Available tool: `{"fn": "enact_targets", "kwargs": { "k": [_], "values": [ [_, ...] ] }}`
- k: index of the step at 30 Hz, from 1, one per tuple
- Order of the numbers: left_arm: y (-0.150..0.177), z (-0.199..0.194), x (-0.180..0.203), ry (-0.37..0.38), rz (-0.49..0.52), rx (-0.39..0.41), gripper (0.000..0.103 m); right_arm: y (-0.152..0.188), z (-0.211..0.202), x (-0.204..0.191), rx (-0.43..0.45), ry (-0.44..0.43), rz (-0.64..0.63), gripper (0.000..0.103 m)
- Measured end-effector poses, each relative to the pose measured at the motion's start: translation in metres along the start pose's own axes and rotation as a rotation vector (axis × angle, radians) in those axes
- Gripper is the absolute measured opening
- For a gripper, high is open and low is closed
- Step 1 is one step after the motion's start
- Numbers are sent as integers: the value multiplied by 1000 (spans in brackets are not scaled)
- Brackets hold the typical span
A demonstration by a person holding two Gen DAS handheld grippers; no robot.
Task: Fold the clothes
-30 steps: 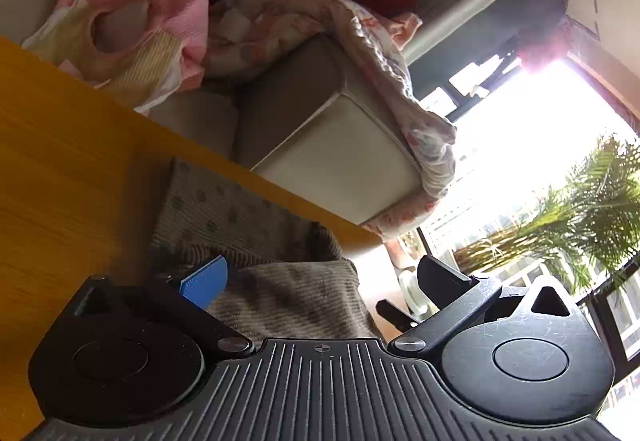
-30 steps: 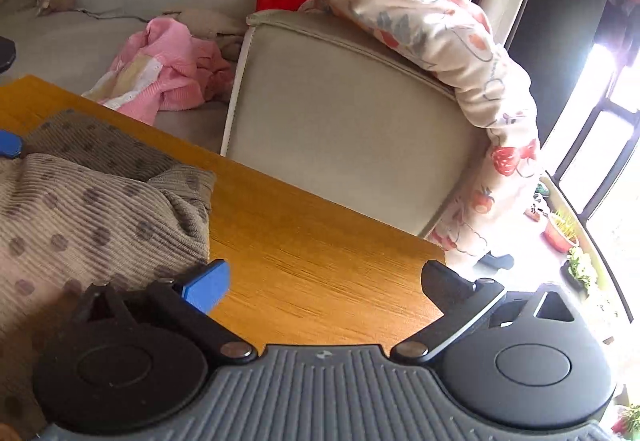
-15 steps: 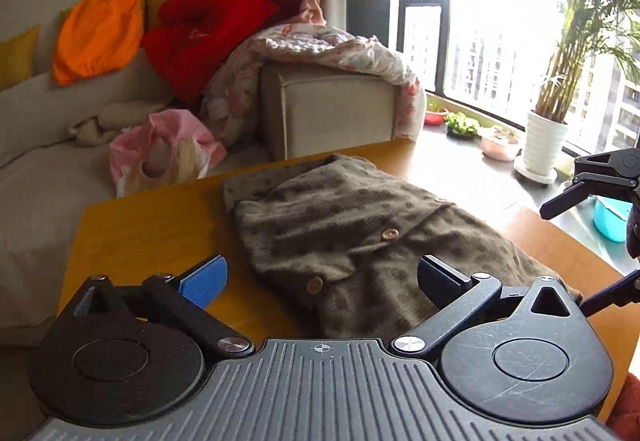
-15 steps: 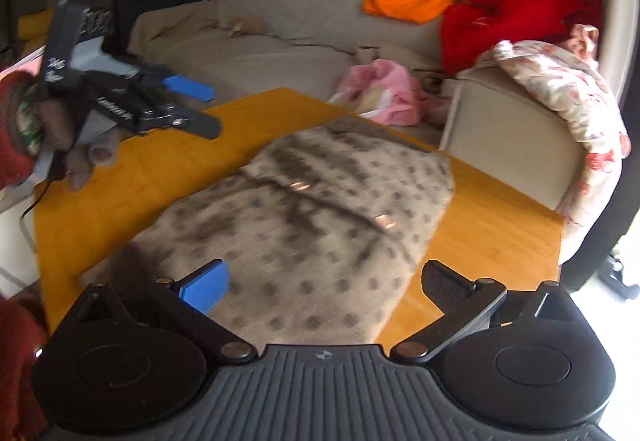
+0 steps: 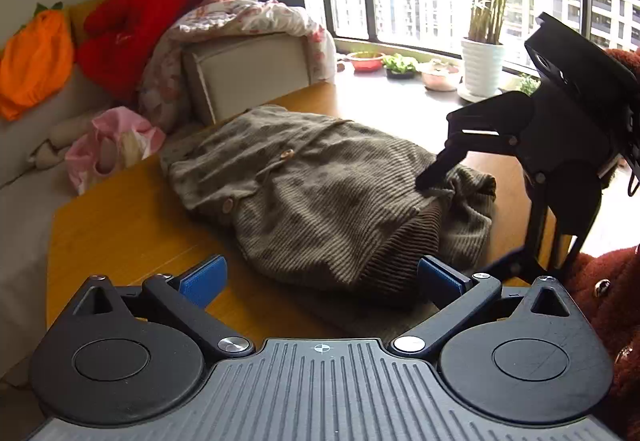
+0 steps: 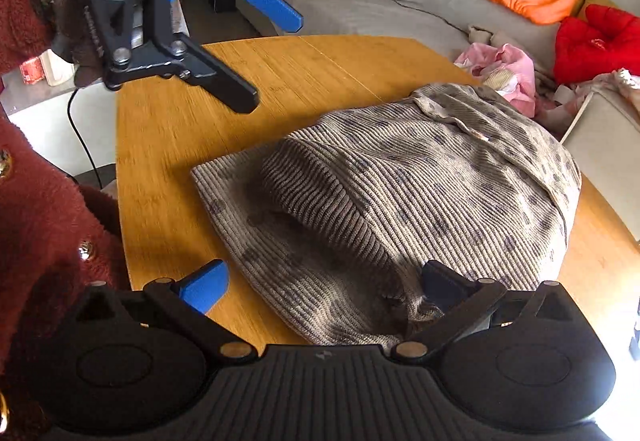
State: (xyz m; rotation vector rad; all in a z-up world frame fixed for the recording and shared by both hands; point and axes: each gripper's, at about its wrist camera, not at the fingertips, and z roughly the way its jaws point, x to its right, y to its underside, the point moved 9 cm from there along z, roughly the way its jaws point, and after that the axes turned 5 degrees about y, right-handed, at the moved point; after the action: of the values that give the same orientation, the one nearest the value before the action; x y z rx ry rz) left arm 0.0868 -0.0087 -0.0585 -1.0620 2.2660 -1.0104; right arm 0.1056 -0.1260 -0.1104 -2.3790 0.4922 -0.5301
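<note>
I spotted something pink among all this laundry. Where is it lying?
The pink garment lies crumpled on the grey sofa, just past the wooden table's far edge, beside the sofa arm draped with a floral blanket.

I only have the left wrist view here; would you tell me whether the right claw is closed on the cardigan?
Observer: No. From its own camera the right claw is open, with its fingers spread either side of the cardigan's near edge.
Operator: Thank you. Where does my left claw sit, seen from there?
Observer: The left claw hovers open above bare table, beside the cardigan and touching nothing.
Operator: Is the fold tidy on that side?
Observer: Not quite. A lower layer sticks out from under the ribbed hem, on the left claw's side.
</note>
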Motion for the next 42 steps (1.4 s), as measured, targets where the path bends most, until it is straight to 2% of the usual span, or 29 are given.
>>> {"fn": "enact_targets", "kwargs": {
  "k": [1,4,8,12,14,16,19,21,25,29,30,31,33,34,35,37,39,42],
  "values": [
    [2,3,5,11,16,-12,103,-1,2,6,3,25,27,90],
    [7,10,18,33,101,-37,103,-6,10,38,-8,-5,257,79],
    [10,23,25,7,190,-52,103,-8,10,74,-22,-135,580,79],
    [5,44,18,-45,202,-54,103,-3,9,93,-18,-227,770,79],
    [-3,53,7,-80,161,-53,103,0,5,99,-8,-239,824,77],
    [-14,53,-6,-83,96,-31,103,-1,-3,100,23,-191,792,78],
    [-32,50,-27,-66,-14,7,103,-11,-24,86,112,-33,535,86],
    [-36,50,-28,-43,-31,18,103,-14,-33,73,140,32,392,88],
    [-44,50,-31,2,-64,38,103,-17,-32,49,145,65,201,89],
    [-53,50,-34,47,-97,59,103,-28,-13,30,171,210,-22,89],
    [-55,50,-34,59,-105,64,103,-32,-7,31,175,237,-49,87],
    [-56,48,-35,67,-107,70,103,-37,-2,32,178,259,-67,69],
    [-52,33,-35,61,-65,88,103,-49,5,49,152,148,74,45],
    [-49,26,-35,54,-43,94,103,-55,5,62,151,96,164,40],
    [-45,22,-36,32,-15,90,103,-60,3,77,155,49,256,37],
    [-37,20,-37,-13,32,72,103,-67,-3,102,167,18,359,31],
    [-33,27,-38,-48,65,50,103,-71,-8,118,166,15,405,29],
    [-40,48,-35,-79,137,58,103,-70,-8,122,142,12,409,28]
  ]
}}
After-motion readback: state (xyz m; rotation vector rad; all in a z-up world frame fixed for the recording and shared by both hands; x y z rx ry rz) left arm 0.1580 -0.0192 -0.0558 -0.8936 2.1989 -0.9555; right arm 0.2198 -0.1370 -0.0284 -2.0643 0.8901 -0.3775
